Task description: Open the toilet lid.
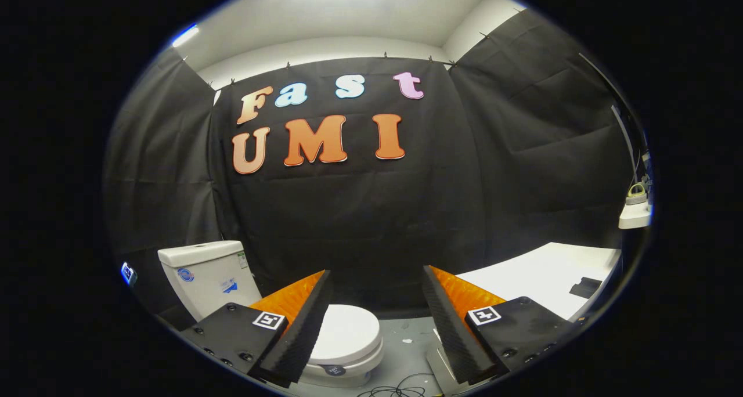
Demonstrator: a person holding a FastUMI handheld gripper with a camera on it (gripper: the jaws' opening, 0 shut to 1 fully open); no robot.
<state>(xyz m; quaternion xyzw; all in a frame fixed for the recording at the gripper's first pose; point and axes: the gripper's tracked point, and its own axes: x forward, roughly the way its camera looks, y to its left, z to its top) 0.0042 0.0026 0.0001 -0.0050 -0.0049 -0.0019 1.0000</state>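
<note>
Two ribbed, wedge-shaped fingers of the gripper (377, 327) stand spread wide apart, nothing between them. Just ahead and below, beside the left finger, the smooth white oval toilet lid (347, 334) lies down flat on the bowl. Loose black cables (400, 390) curl on the grey floor nearby. Beyond the lid, the boxy glossy cistern (206, 275) stands against the cloth wall.
</note>
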